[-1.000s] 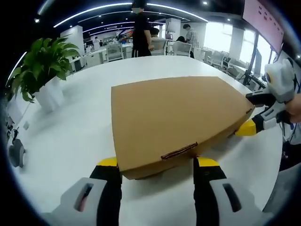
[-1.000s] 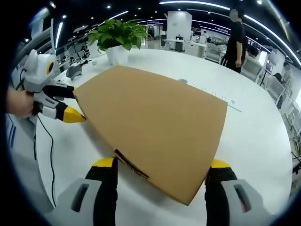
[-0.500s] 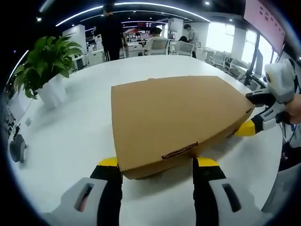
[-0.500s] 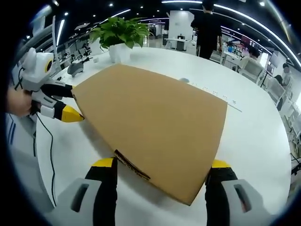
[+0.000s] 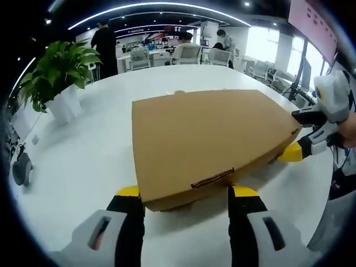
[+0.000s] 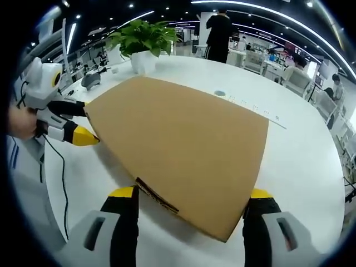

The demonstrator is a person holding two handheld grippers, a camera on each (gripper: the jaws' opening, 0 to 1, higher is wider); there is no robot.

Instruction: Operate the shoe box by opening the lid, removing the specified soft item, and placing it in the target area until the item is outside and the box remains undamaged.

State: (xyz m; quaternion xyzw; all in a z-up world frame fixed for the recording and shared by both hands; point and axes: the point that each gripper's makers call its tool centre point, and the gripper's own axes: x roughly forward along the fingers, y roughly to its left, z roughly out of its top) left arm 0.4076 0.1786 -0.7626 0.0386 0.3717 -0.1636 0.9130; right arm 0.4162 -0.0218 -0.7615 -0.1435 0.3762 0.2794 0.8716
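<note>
Left gripper view: one shoe box (image 5: 208, 142), plain brown cardboard, lid shut, lying flat on white surface (image 5: 78, 167) well inside its edges. Left hand-held gripper (image 5: 187, 196) released, jaws spread either side of box's near edge, straddling pull tab (image 5: 212, 178) without pinching it. Right hand-held gripper (image 5: 293, 151) at box's right-hand corner, yellow tip touching or just beside lid edge; whether released or clenched cannot be told from here. One potted plant (image 5: 53, 78) toward far left edge of surface. Soft item presumably inside closed box.

Right gripper view: same shoe box (image 6: 183, 147), one corner pointing between own jaws. Right hand-held gripper (image 6: 190, 199) released, jaws wide apart, flanking that corner, nothing gripped. Left hand-held gripper (image 6: 83, 136) at box's far-left corner, yellow tip against lid edge. Potted plant (image 6: 142, 44) at far edge of surface. Small round mark (image 6: 220, 93) on surface beyond box; identity unclear.

Count: shoe boxes, one; hand-held grippers, two; potted plants, one; soft items, none visible.

Risk assessment: lid not yet lifted. Uneven lift from one corner likely to twist or crease cardboard, or tear pull tab if seized too hard. Box unrestrained on smooth surface; sideways push from either jaw likely to slide it instead of raising lid. Jaw tip driven under edge too far may dent side wall.
</note>
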